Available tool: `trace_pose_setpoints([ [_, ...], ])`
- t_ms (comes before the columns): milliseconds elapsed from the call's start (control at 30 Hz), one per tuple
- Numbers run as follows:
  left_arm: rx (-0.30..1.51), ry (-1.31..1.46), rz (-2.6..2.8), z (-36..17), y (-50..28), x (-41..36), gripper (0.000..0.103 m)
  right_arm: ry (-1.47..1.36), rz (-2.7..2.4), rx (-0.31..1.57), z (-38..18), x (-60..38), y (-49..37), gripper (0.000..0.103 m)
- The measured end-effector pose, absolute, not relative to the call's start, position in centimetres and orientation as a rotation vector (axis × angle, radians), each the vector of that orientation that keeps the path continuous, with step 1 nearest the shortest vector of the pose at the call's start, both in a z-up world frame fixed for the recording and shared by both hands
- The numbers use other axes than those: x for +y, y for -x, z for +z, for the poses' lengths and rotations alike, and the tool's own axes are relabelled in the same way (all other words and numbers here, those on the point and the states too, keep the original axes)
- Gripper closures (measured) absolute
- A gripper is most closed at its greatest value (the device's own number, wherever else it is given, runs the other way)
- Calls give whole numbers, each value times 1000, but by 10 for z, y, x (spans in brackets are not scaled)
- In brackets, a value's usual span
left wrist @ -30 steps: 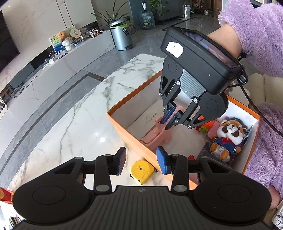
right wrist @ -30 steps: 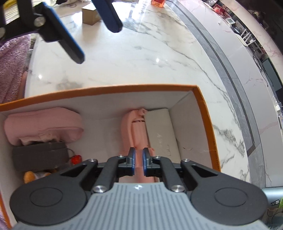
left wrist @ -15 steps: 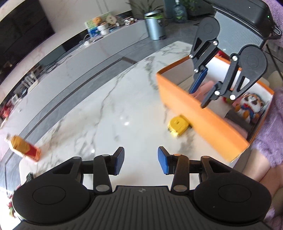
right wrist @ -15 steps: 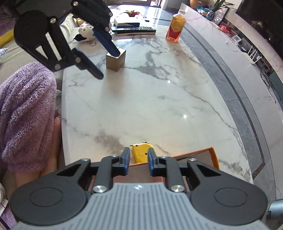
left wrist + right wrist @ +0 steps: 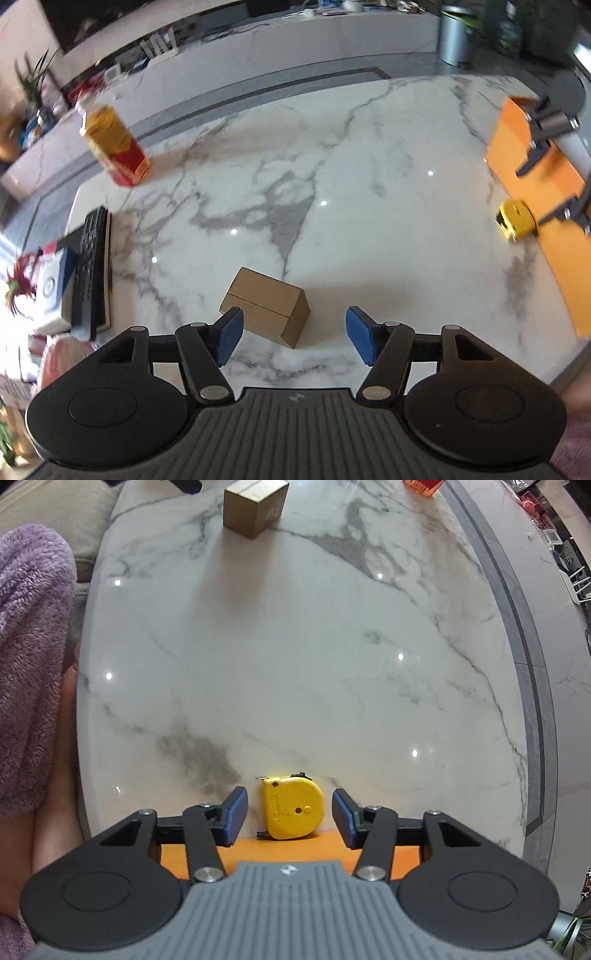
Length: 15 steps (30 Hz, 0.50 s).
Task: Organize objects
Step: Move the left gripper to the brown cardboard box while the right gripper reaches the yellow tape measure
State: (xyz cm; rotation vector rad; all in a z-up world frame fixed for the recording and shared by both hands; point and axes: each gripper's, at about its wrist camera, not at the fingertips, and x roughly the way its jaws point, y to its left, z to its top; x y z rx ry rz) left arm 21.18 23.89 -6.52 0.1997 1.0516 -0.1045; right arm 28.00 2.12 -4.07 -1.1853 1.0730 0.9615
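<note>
Both claws are opening, each over its own target: the right claw (image 5: 287, 818) brackets the yellow tape measure (image 5: 293, 808), which lies touching the orange box (image 5: 280, 847), pads not yet pressing; the left claw (image 5: 294, 336) hangs over the cardboard box (image 5: 266, 306), nothing gripped. Each should probably descend squarely before closing. The glossy marble desk (image 5: 295, 646) looks slippery; a bottle (image 5: 112, 146) and remote (image 5: 90, 266) sit at its far end.

- White marble table (image 5: 369, 155).
- Orange box (image 5: 532, 184) sits on it.
- Yellow tape measure (image 5: 292, 808) touches the orange box.
- Small brown box (image 5: 266, 307) and drink bottle (image 5: 112, 146) stand well away from the orange box.
</note>
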Motion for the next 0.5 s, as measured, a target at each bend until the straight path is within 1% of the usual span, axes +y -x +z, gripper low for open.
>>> trace_pose_setpoints([
  [200,1144,127,66,-76,-246,271,29,1244,987,1122,-61,34,-294,43],
  [267,1176,197,114,-81,-254,278,29,1259,999,1133,-65,36,-298,38],
  [367,1225,263,158,-91,-263,282,28,1281,1008,1155,-73,40,-304,37],
  [400,1230,275,174,-93,-265,283,27,1289,1007,1163,-76,41,-306,37],
  [500,1235,288,203,-99,-271,285,26,1308,1000,1183,-83,42,-312,37],
])
